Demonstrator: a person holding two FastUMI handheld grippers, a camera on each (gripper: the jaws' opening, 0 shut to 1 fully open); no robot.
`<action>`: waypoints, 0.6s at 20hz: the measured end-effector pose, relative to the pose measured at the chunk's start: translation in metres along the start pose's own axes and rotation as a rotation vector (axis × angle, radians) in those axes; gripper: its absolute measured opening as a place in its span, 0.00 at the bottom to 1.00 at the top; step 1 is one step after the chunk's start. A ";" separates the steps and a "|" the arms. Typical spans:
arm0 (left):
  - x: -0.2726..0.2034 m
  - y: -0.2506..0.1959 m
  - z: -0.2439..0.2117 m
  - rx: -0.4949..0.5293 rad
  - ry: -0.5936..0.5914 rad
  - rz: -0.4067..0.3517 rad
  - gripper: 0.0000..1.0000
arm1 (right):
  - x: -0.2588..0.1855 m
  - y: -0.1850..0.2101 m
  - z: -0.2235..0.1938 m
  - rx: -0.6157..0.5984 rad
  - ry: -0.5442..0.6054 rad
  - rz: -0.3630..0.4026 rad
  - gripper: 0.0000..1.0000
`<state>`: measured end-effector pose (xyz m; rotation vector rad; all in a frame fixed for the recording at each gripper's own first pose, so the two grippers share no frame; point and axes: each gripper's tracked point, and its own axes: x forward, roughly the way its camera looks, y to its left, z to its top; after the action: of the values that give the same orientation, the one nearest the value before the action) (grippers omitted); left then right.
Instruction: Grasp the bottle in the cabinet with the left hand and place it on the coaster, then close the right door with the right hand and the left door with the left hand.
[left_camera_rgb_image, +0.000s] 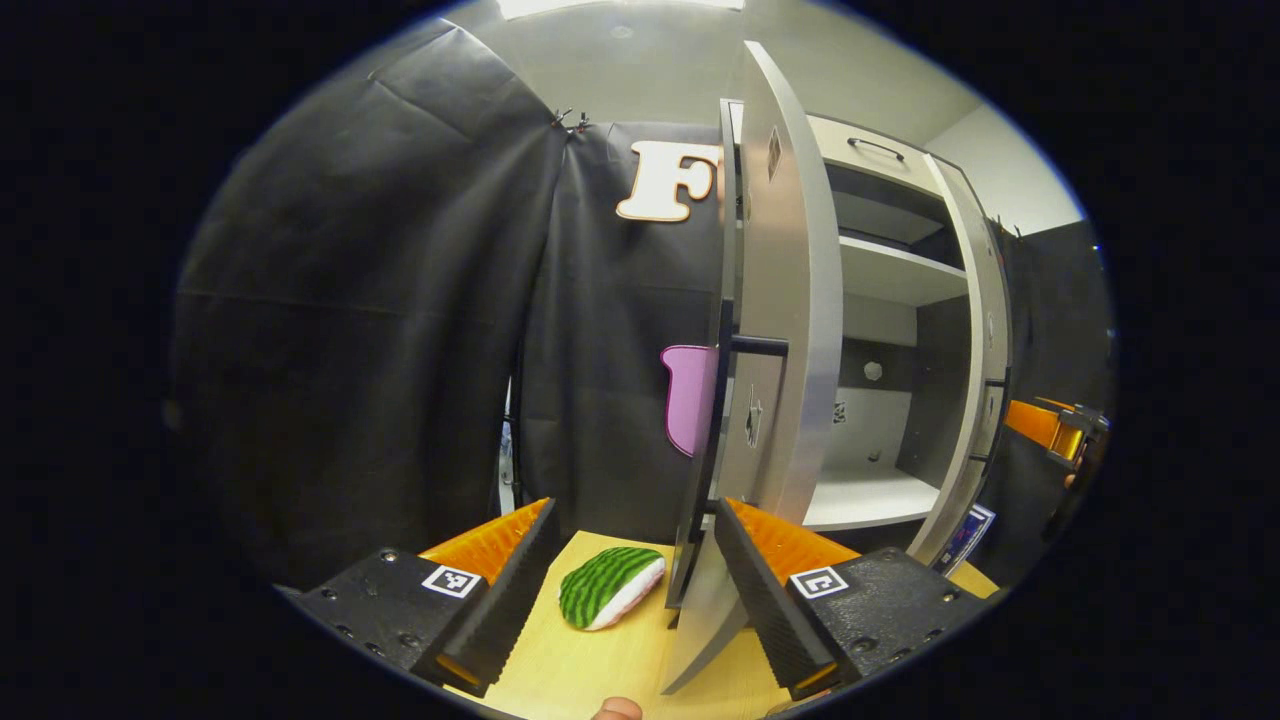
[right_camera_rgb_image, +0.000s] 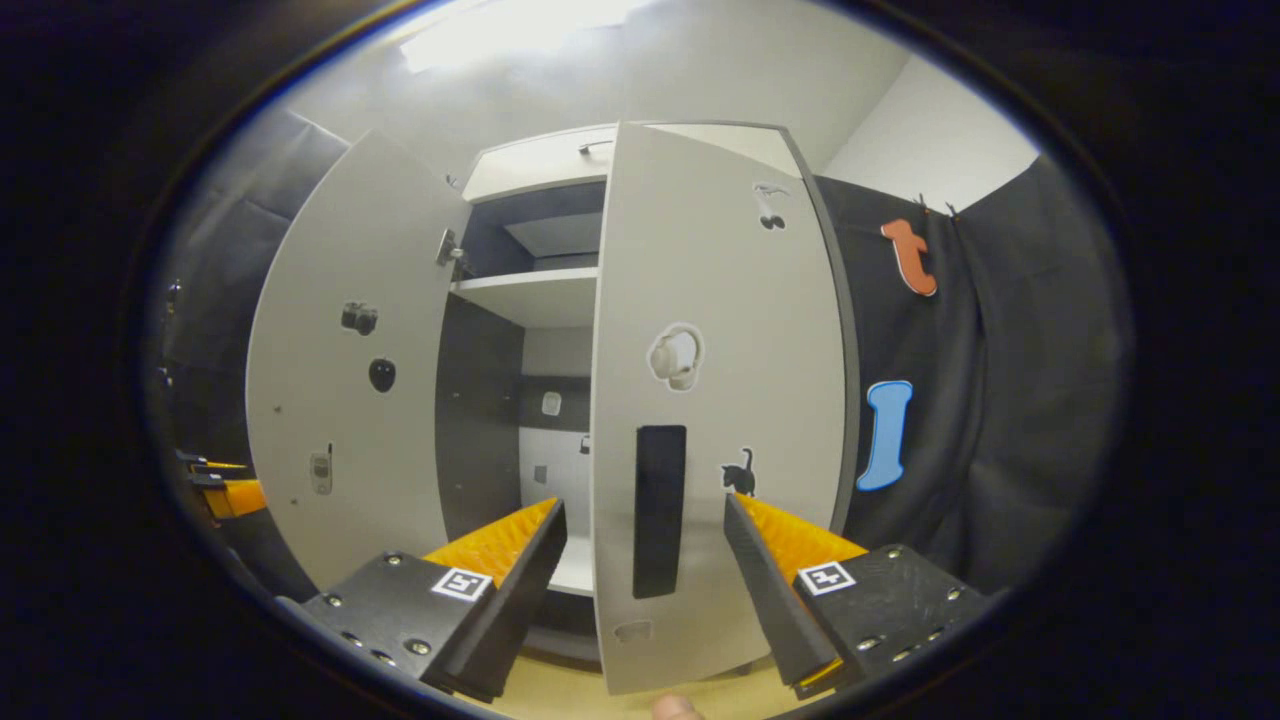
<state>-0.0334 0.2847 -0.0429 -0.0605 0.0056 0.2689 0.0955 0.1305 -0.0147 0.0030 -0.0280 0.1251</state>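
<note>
In the left gripper view my left gripper (left_camera_rgb_image: 635, 505) is open over the wooden table (left_camera_rgb_image: 580, 670). A green striped, watermelon-like coaster (left_camera_rgb_image: 610, 585) lies on the table between its fingers. The cabinet's left door (left_camera_rgb_image: 790, 300) stands edge-on just by the right finger, its black handle (left_camera_rgb_image: 758, 346) facing me. Beyond it the cabinet's lower shelf (left_camera_rgb_image: 865, 495) is bare. In the right gripper view my right gripper (right_camera_rgb_image: 644, 500) is open, close in front of the right door (right_camera_rgb_image: 720, 380). That door's black handle (right_camera_rgb_image: 660, 510) sits between the fingers. The left door (right_camera_rgb_image: 340, 380) is swung wide.
Black cloth walls close in the booth on both sides. The right door (left_camera_rgb_image: 975, 350) stands partly swung at the cabinet's far side, with the other gripper (left_camera_rgb_image: 1050, 425) beyond it. The left gripper (right_camera_rgb_image: 225, 490) peeks in at the right gripper view's left edge.
</note>
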 end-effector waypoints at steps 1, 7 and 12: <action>0.000 -0.001 0.000 -0.012 0.001 -0.005 0.96 | 0.000 -0.001 -0.002 -0.004 0.002 -0.003 0.93; -0.001 -0.004 -0.003 -0.075 0.009 -0.006 0.96 | -0.002 -0.007 -0.003 -0.020 0.006 -0.001 0.96; -0.004 -0.015 -0.002 -0.069 0.001 -0.016 0.95 | -0.003 -0.012 -0.003 -0.031 0.007 0.009 0.96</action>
<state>-0.0334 0.2691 -0.0442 -0.1287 -0.0034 0.2528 0.0938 0.1181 -0.0180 -0.0283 -0.0230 0.1334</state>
